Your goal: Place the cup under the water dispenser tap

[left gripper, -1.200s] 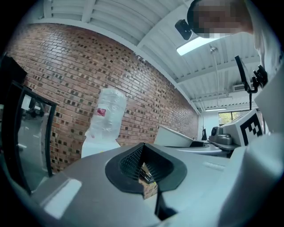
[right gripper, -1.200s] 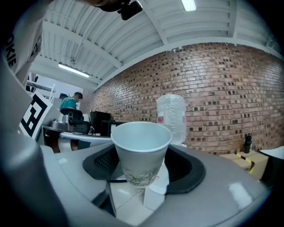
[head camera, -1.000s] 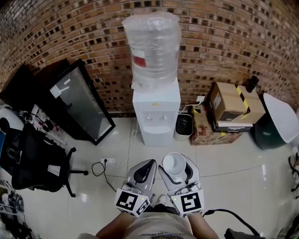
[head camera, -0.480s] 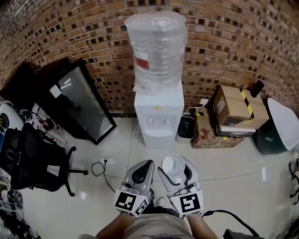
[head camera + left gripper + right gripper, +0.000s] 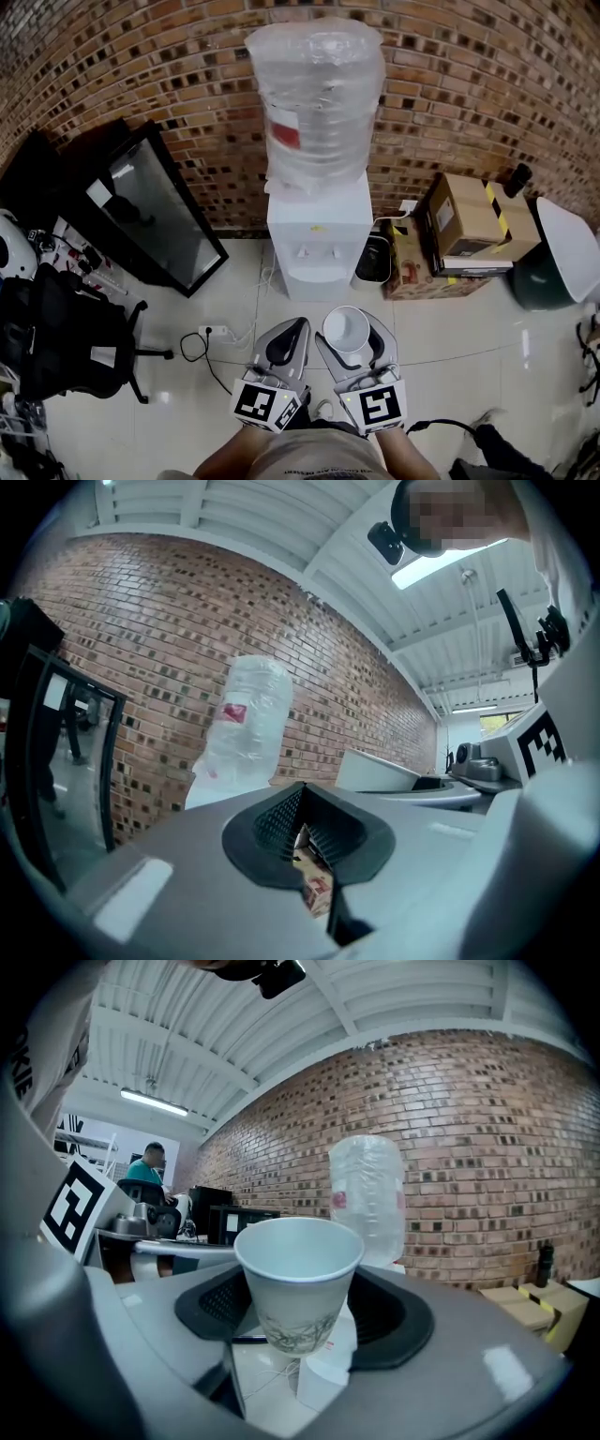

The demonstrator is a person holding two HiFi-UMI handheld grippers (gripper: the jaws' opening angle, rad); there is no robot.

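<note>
Head view: brick wall (image 5: 487,84) is running across 12 o'clock. A black-framed glass panel (image 5: 155,211) is leaning on it at 10. A black office chair (image 5: 66,333) is sitting at 8. A white power strip (image 5: 214,330) is lying on the tiled floor (image 5: 469,347) at 7, black cable (image 5: 199,354) trailing off it. Cardboard boxes (image 5: 469,220) are sitting at 3, a small black bin (image 5: 373,260) just beside their left side and a dark bottle (image 5: 517,178) standing behind them. A green bin with a white lid (image 5: 553,253) is sitting further out at 3. Right gripper view: a person in a teal shirt (image 5: 148,1168) is sitting at 9.
</note>
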